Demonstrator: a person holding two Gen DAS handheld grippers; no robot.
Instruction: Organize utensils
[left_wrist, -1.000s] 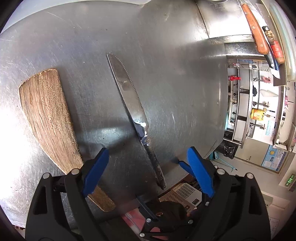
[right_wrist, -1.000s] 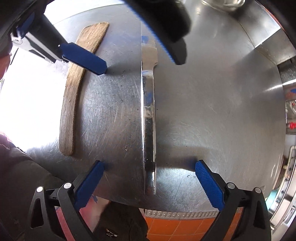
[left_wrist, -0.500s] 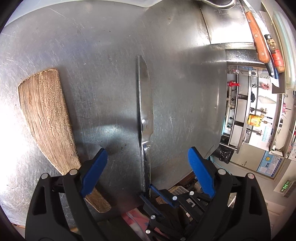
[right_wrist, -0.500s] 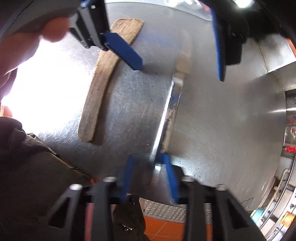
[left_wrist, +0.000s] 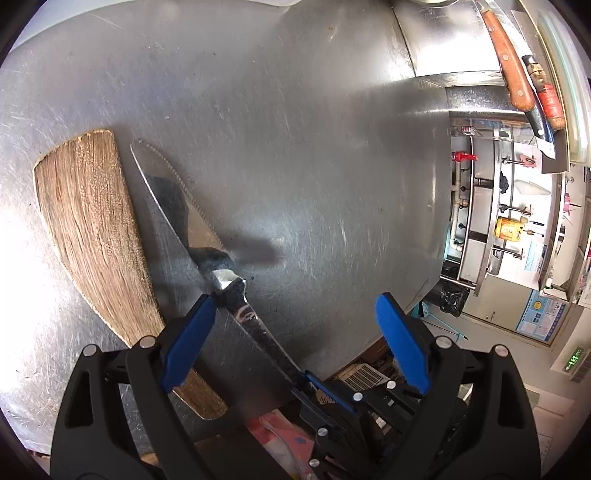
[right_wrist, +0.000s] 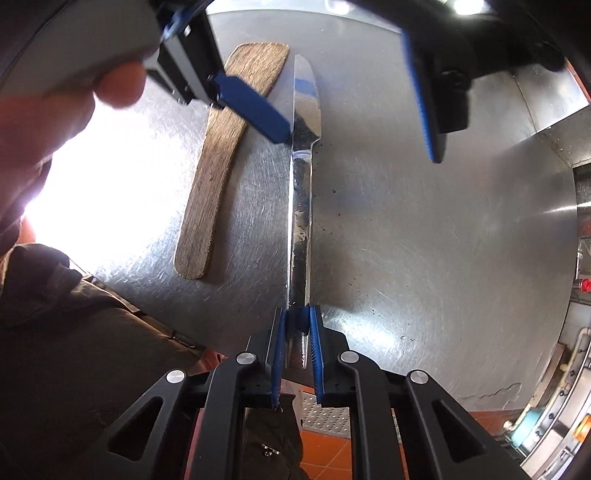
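Scratched steel table (left_wrist: 295, 147), rough wooden spatula (left_wrist: 88, 221)

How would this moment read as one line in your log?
right gripper: shut on knife handle | left gripper: open | knife beside wooden spatula

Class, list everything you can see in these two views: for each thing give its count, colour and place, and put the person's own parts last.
Table: one, steel, under everything.
Knife: one, silver, on the table beside the spatula, handle end in the right gripper.
Spatula: one, brown wood, flat on the table, left of the knife.
Wall knives: two, orange and red handles, hanging far right.
Left gripper: one, black with blue fingers, open over the knife.
Right gripper: one, black and blue, shut on the knife.
Hand: one, holding the left gripper.
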